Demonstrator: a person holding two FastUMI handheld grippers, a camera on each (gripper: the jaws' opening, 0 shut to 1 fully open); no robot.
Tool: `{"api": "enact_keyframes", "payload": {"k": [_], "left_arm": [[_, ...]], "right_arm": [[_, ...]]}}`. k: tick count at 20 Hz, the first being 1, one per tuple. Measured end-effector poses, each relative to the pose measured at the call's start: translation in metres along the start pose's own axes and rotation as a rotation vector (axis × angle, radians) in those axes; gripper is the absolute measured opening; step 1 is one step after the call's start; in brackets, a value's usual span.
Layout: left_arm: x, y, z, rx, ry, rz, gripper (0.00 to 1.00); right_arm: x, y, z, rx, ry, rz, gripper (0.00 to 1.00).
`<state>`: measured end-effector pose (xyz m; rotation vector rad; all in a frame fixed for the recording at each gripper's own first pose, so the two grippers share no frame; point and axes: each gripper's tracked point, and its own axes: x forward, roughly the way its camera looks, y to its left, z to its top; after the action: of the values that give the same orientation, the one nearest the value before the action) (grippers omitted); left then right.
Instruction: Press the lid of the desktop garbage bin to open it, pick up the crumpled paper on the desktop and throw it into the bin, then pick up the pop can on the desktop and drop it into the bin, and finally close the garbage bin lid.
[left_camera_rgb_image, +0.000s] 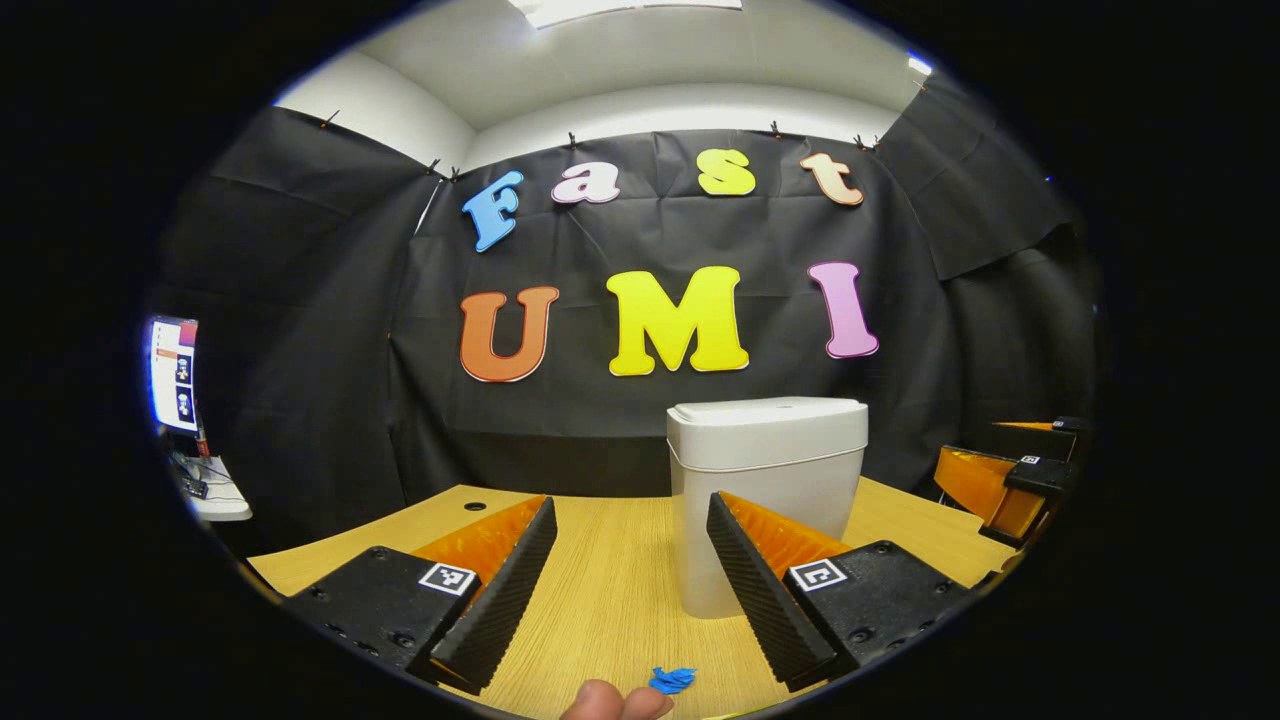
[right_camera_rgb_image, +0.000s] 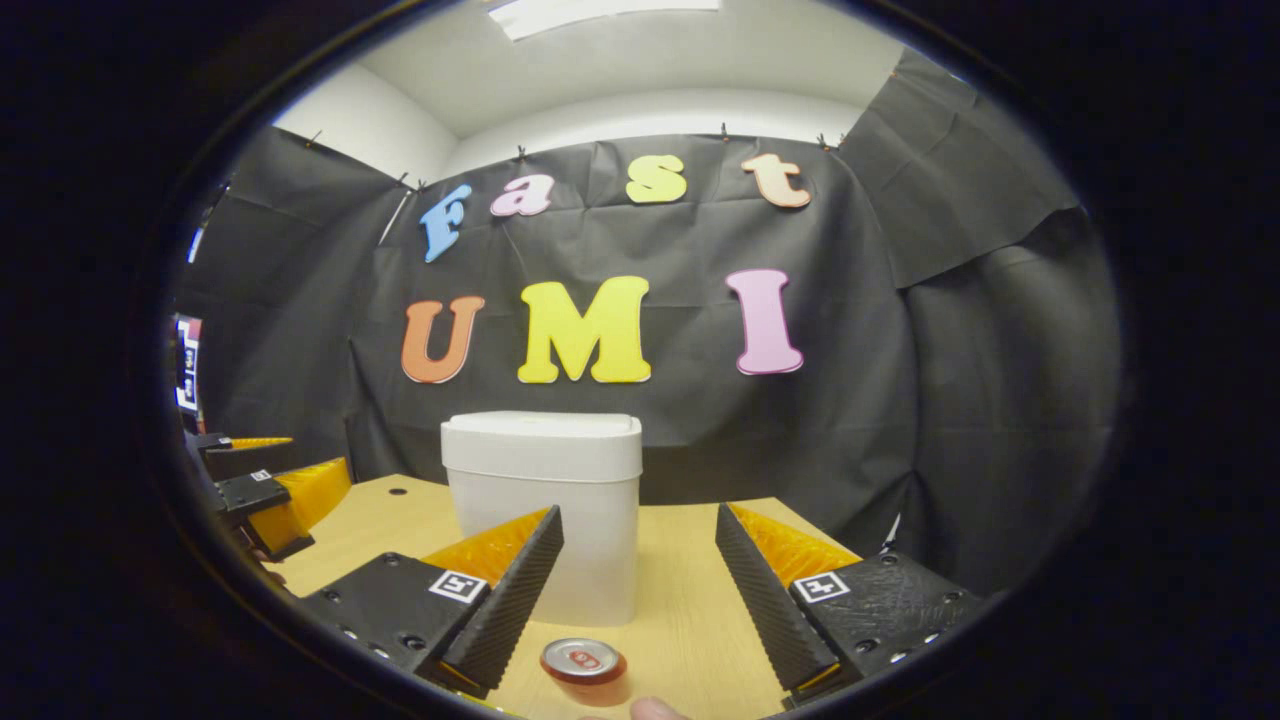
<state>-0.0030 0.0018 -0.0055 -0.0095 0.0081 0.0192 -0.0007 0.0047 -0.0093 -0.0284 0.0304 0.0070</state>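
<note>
Bin (left_camera_rgb_image: 768, 500): white, lid down, upright on the wooden desk (left_camera_rgb_image: 610, 590); landmark for the rest.
Left gripper (left_camera_rgb_image: 632, 590): fingers spread apart, nothing between them, hovering in front of bin.
Crumpled paper (left_camera_rgb_image: 672, 680): blue, on desk, nearer than bin.
Right gripper (right_camera_rgb_image: 640, 590): fingers apart, empty, in front of bin.
Pop can (right_camera_rgb_image: 584, 665): upright, just before bin base.
</note>
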Motion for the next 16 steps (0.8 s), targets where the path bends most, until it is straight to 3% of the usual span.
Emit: {"api": "enact_keyframes", "payload": {"k": [10,16], "left_arm": [[-0.001,-0.002,-0.003,0.002,0.004,-0.009,0.98],[0.000,0.001,-0.016,-0.001,0.031,-0.011,0.98]], "right_arm": [[-0.002,-0.002,0.003,-0.005,0.001,0.008,0.95],[0.007,0.002,0.030,-0.011,-0.023,0.033,0.95]]}}
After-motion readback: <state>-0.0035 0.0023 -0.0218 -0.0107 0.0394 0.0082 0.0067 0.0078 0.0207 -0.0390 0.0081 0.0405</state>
